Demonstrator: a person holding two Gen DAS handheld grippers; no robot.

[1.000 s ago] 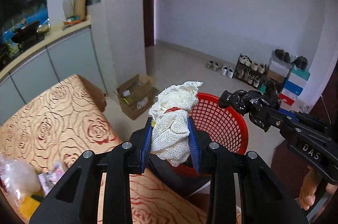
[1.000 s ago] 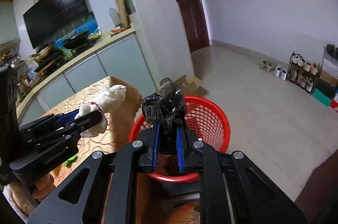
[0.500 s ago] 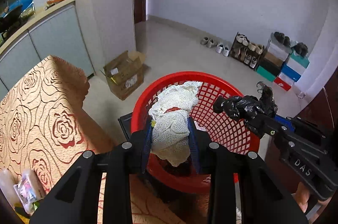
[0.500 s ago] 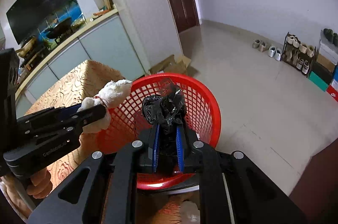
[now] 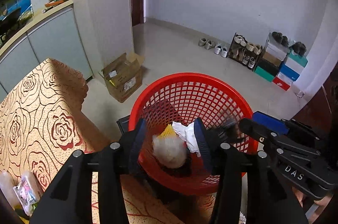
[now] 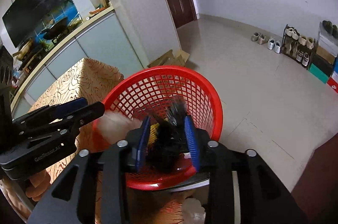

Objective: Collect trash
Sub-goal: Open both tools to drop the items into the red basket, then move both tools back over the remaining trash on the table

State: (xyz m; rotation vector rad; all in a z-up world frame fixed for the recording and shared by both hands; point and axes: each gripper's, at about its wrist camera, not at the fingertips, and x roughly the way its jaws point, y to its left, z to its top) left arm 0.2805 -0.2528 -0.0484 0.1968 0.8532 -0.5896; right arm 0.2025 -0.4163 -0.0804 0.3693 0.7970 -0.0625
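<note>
Both grippers release over the red basket [image 5: 191,78]: left gripper [image 5: 170,139] jaws opening, white wad [image 5: 169,151] dropping inside; right gripper [image 6: 168,135] jaws opening, black bag [image 6: 171,128] falling free; best hold steady above the rim

The left black plastic tongs [image 5: 171,139] carry dark blue ribbed pads on the inner faces of two angular, cut-out fingers, with round silver screw heads along the linkage. The right black plastic tongs [image 6: 168,137] match them, with brighter blue pads [image 6: 191,137]. Seen side-on, one body bears white "DAS" lettering, the other small grey lettering too blurred to read.
</note>
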